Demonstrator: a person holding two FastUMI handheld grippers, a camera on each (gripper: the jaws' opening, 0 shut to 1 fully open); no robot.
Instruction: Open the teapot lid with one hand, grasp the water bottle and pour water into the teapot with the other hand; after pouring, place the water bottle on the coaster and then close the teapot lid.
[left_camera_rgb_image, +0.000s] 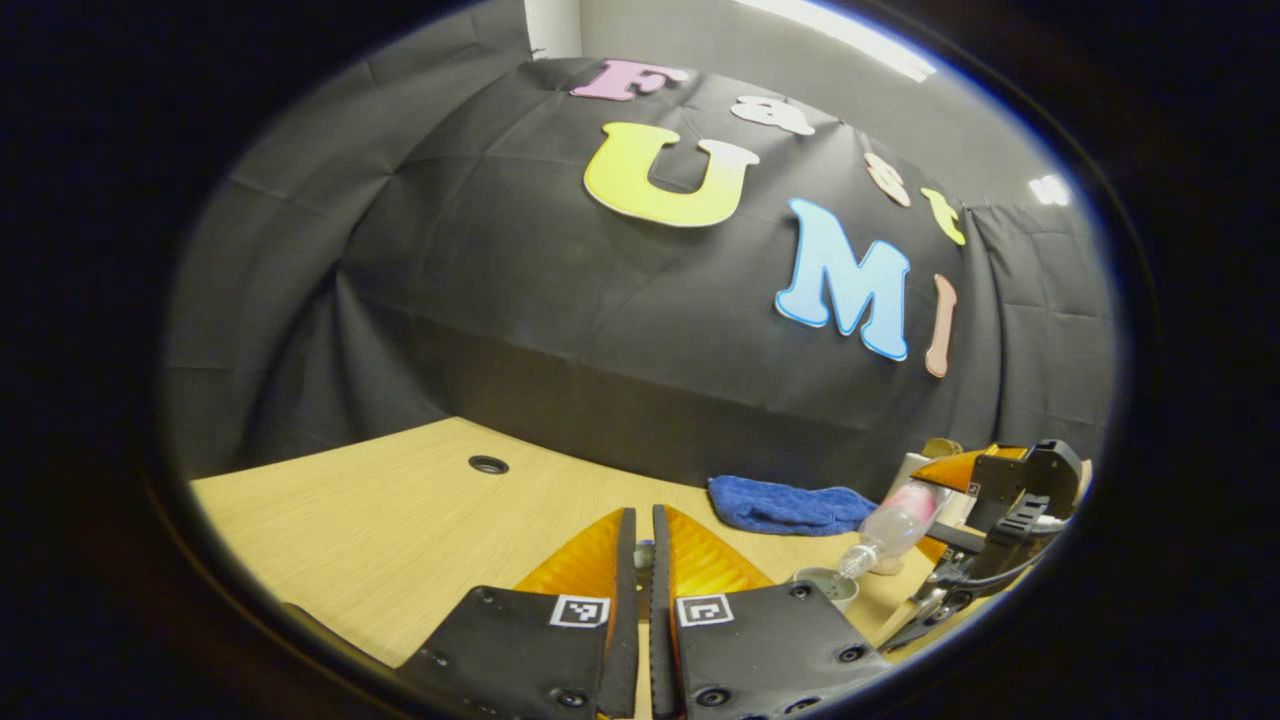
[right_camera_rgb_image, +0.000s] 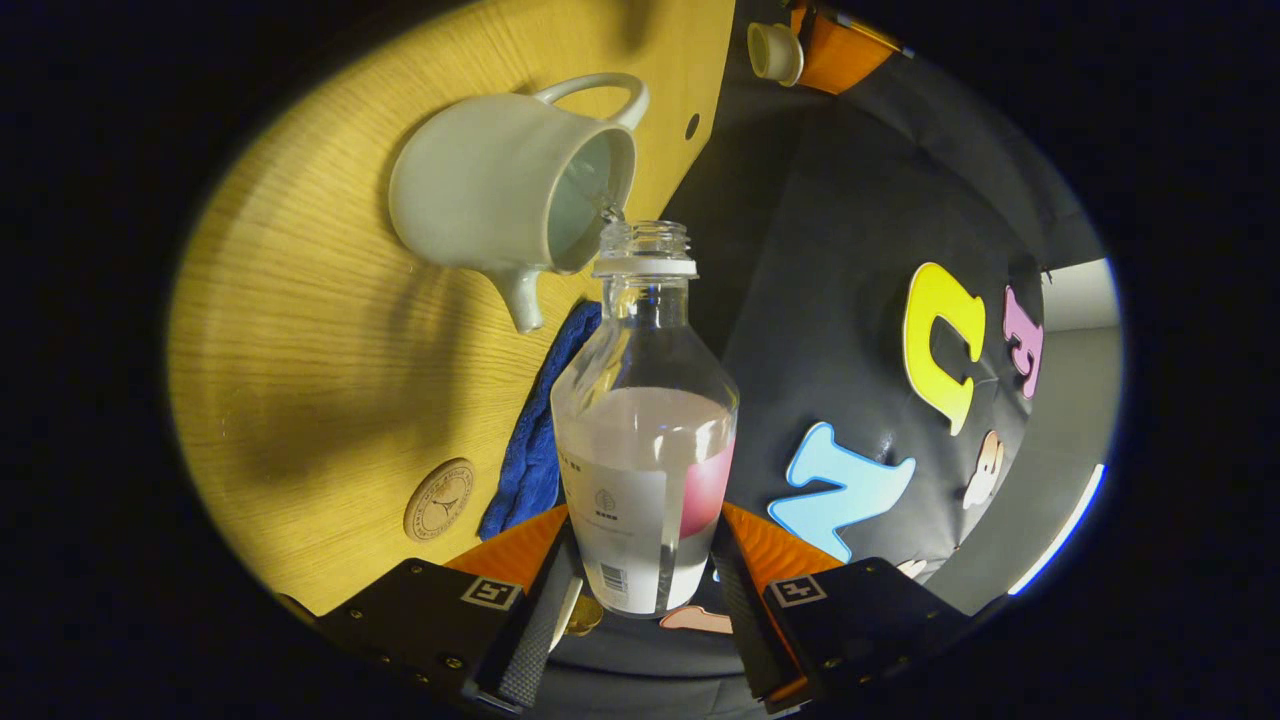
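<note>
On the left side of the right gripper view the wooden table (right_camera_rgb_image: 300, 330) runs tilted, and a round coaster (right_camera_rgb_image: 439, 499) lies bare on it, near the edge of a blue cloth (right_camera_rgb_image: 535, 430). Further up stands the pale teapot (right_camera_rgb_image: 500, 190), its mouth uncovered, handle arched at the top and spout pointing down toward the cloth. Just right of it, the water bottle (right_camera_rgb_image: 645, 420) is tipped so its uncapped neck meets the rim of the teapot's mouth, with a thin thread of water at the lip; the bottle is a little over half full. The right gripper (right_camera_rgb_image: 640, 590) has one finger pressed on each side of the bottle's lower body, so it is holding it firmly. At the top of that view the teapot lid (right_camera_rgb_image: 775, 52) sits small and pale against the other gripper's fingers. In the left gripper view, the left gripper (left_camera_rgb_image: 642, 560) has its fingers drawn very narrow, with something small pinched between the tips, too hidden to name with certainty there. To the right lie the blue cloth (left_camera_rgb_image: 790, 505), the teapot's open mouth (left_camera_rgb_image: 828, 585) and the slanting bottle (left_camera_rgb_image: 890, 530) above it, carried by the right gripper (left_camera_rgb_image: 1000, 520).
</note>
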